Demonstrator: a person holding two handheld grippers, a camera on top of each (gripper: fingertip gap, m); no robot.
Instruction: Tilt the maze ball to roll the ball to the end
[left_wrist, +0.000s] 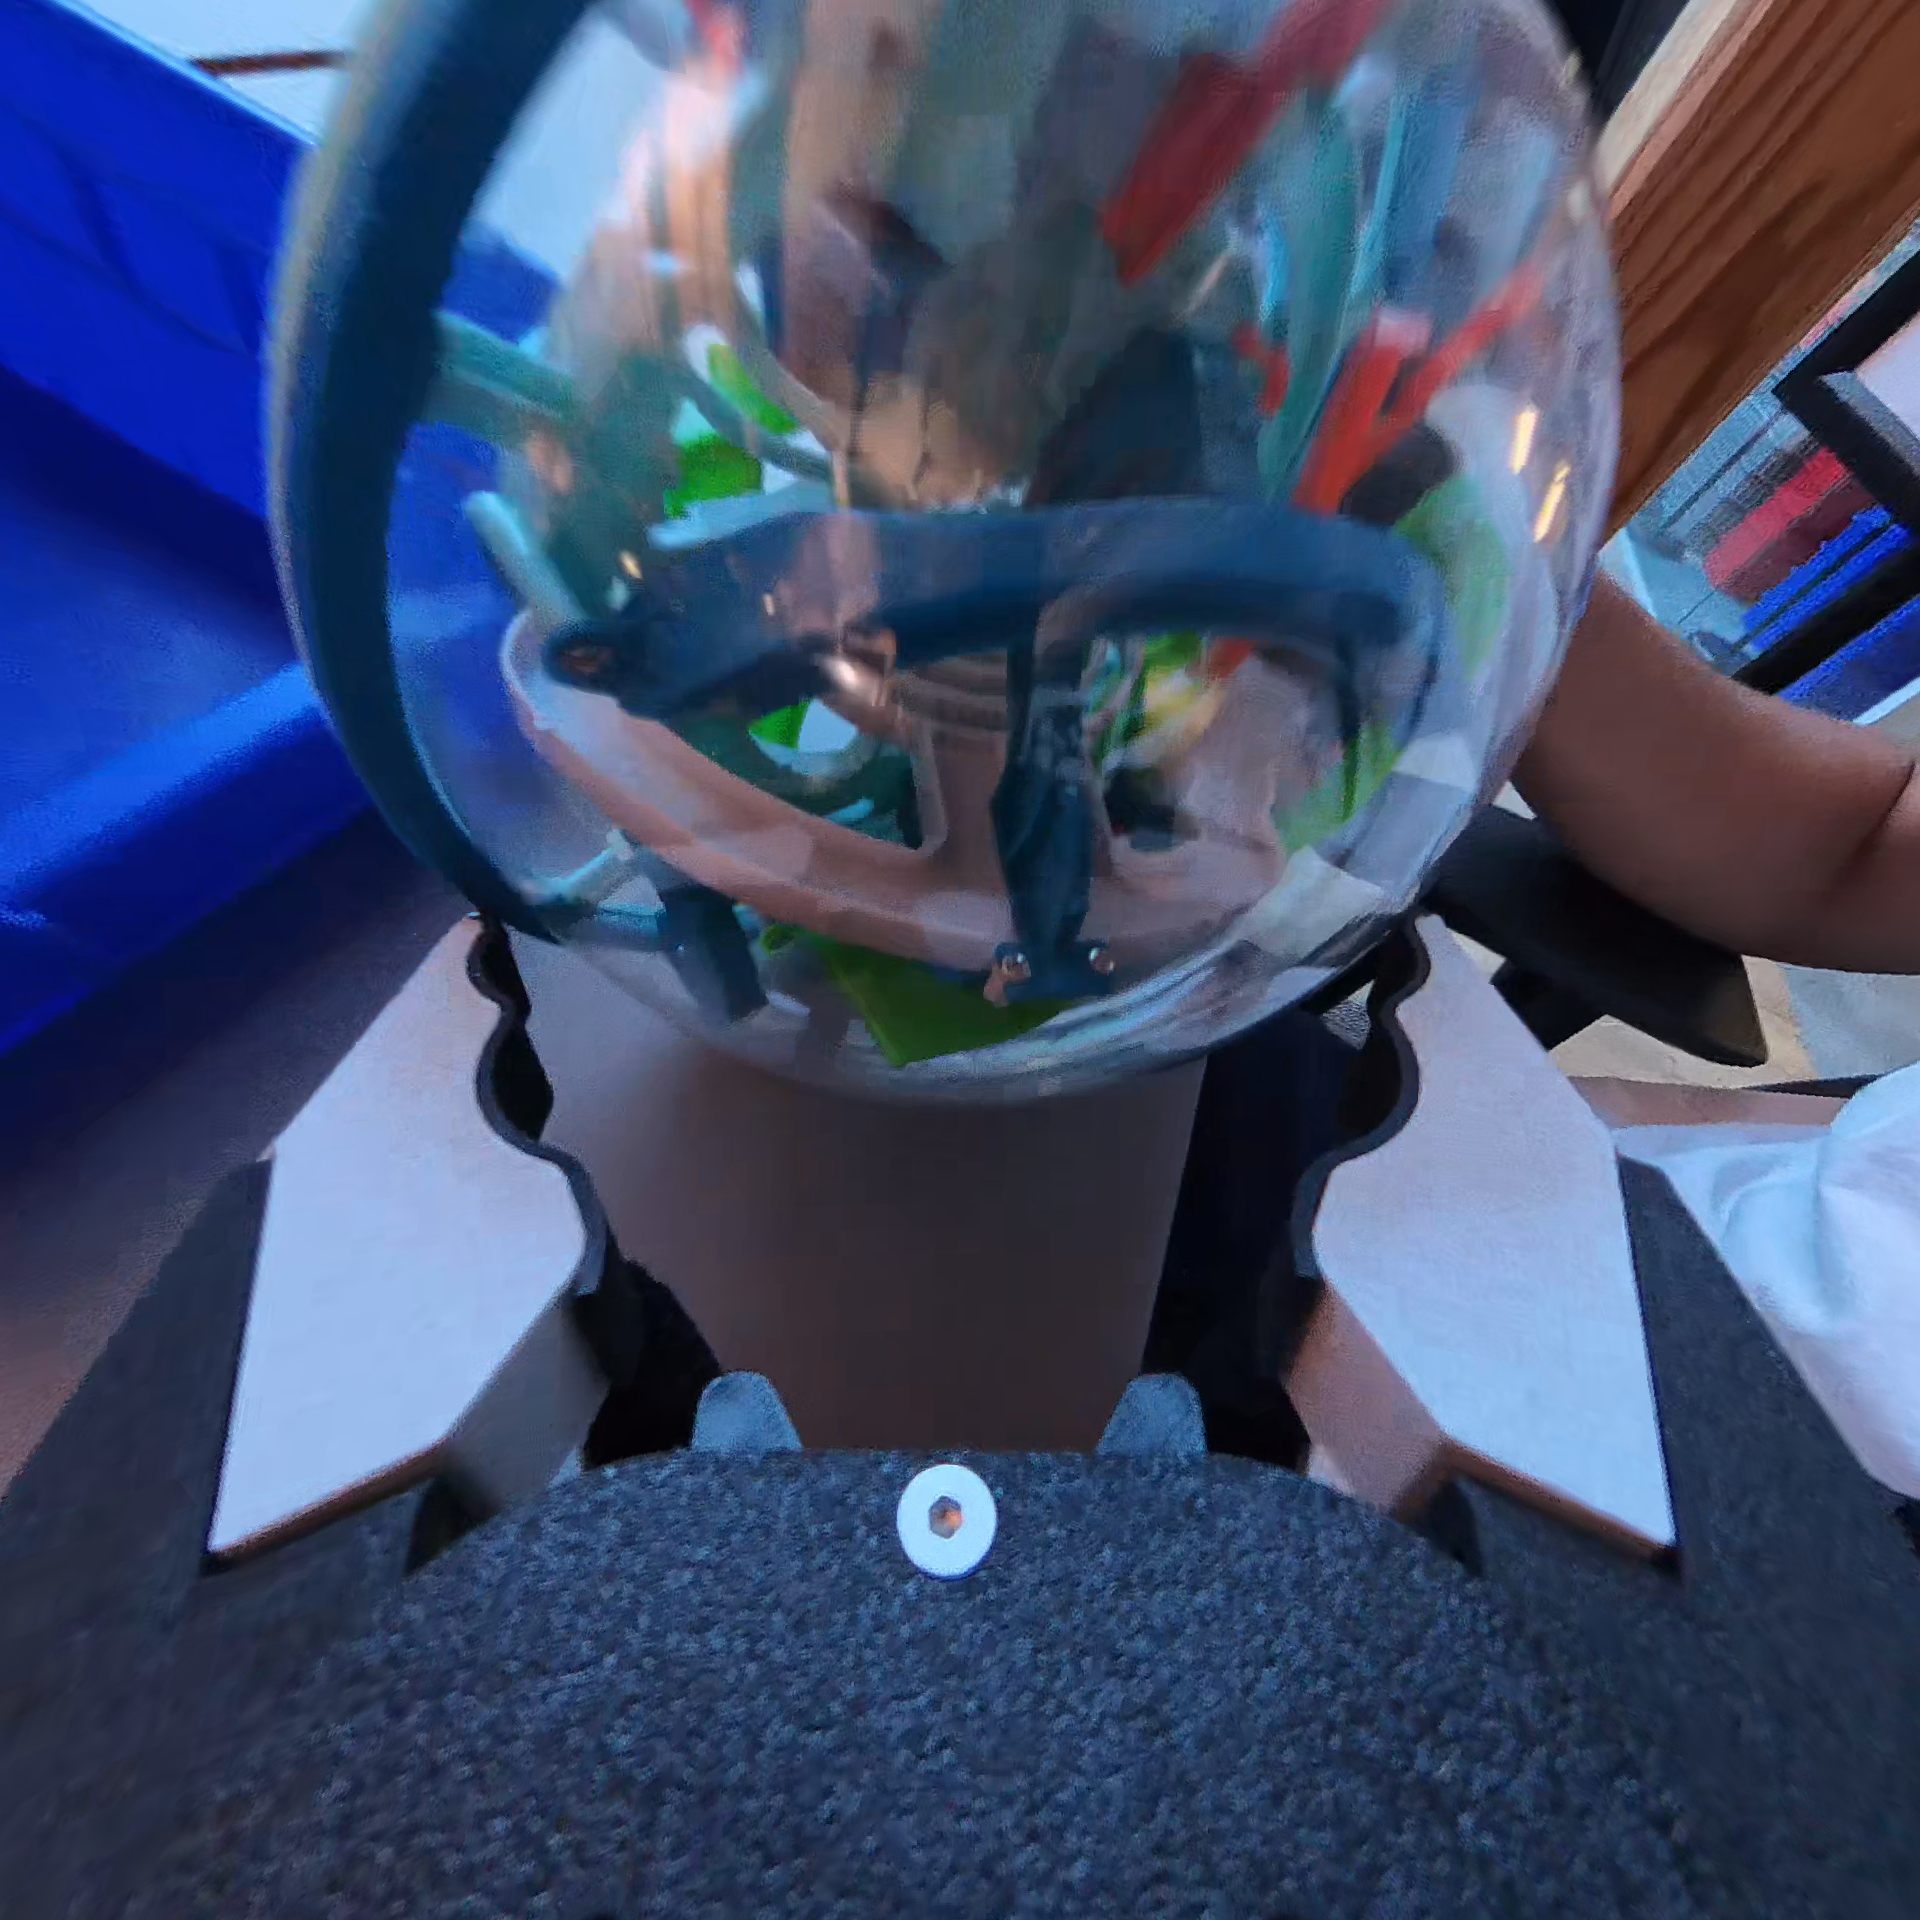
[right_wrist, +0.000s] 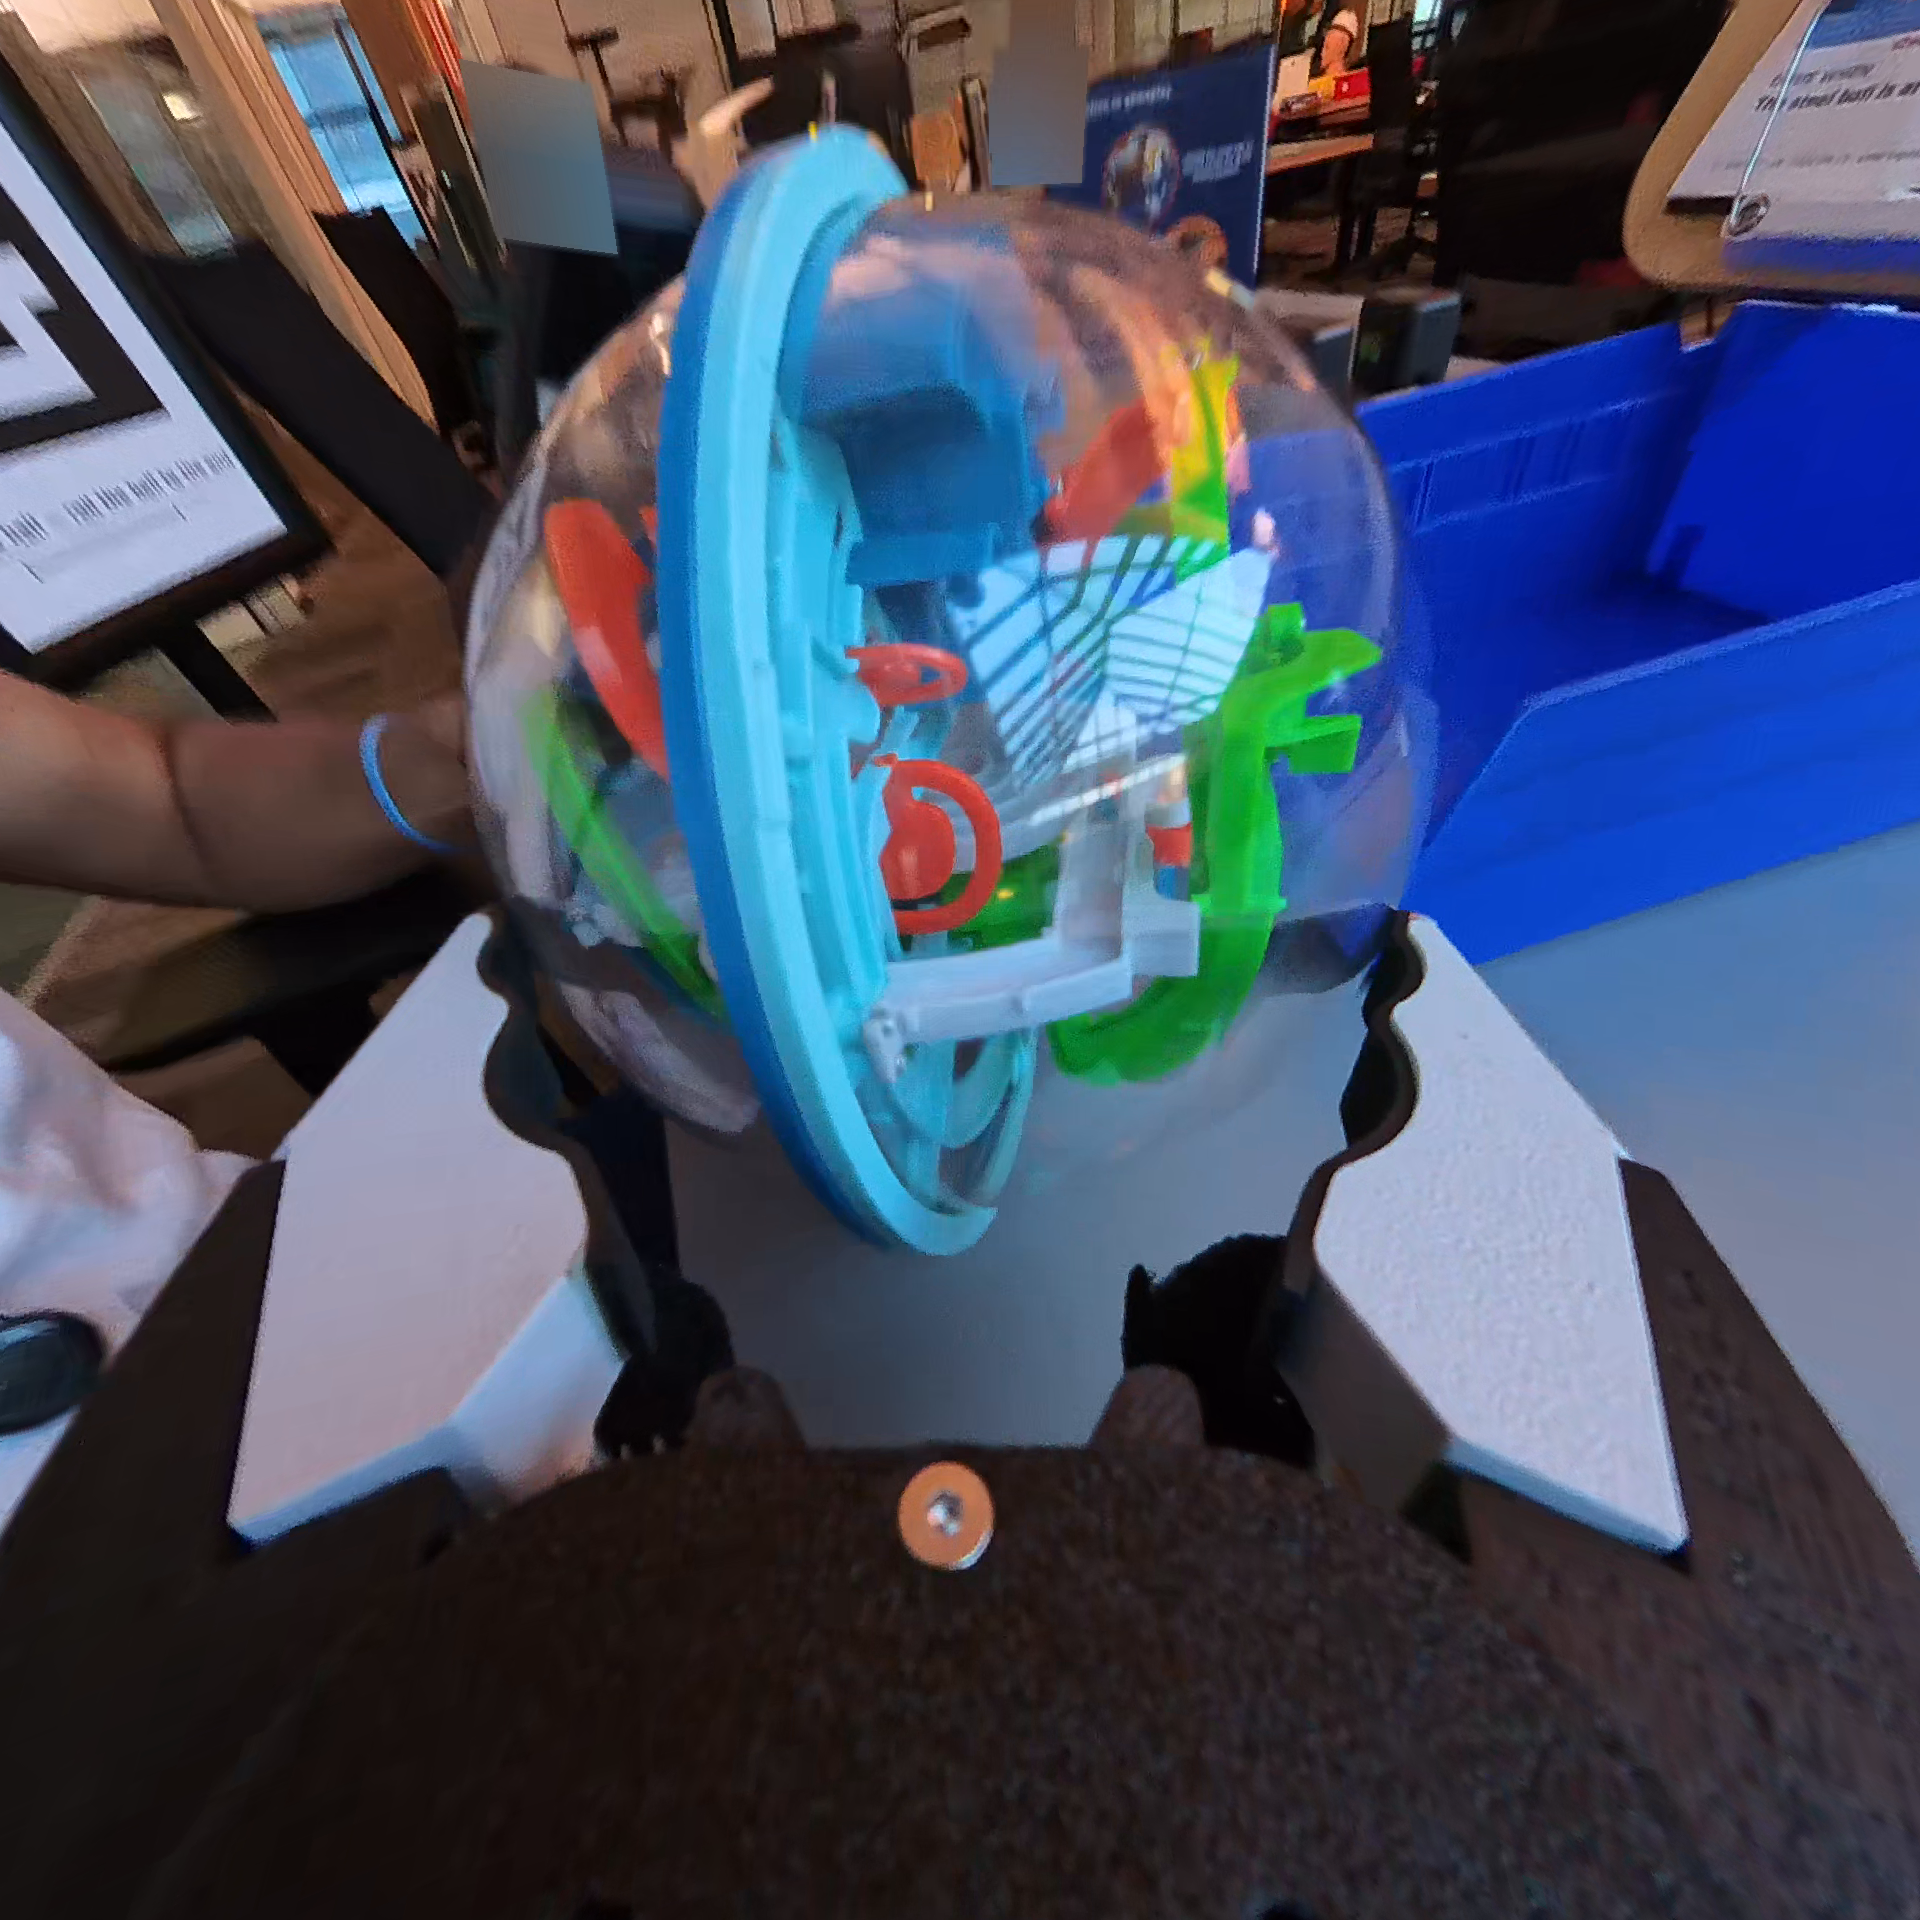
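The maze ball (left_wrist: 935, 499) is a clear sphere with blue, green, red and white tracks inside and a blue ring round its middle. It fills both views and is held up off the table. My left gripper (left_wrist: 945, 935) has its jaws spread wide, with both fingertips (left_wrist: 488, 945) against the sphere's lower shell. My right gripper (right_wrist: 945, 935) is also spread wide, its fingertips (right_wrist: 1397, 956) against the maze ball (right_wrist: 935, 675) from the opposite side. I cannot make out the small rolling ball inside; the image is blurred.
A blue bin (right_wrist: 1662, 623) stands on the grey table (right_wrist: 1714, 1091) at the right; it also shows in the left wrist view (left_wrist: 156, 520). A person's forearm (right_wrist: 208, 800) (left_wrist: 1714, 810) is behind the sphere. A wooden post (left_wrist: 1766, 208) and a framed sign (right_wrist: 104, 468) stand nearby.
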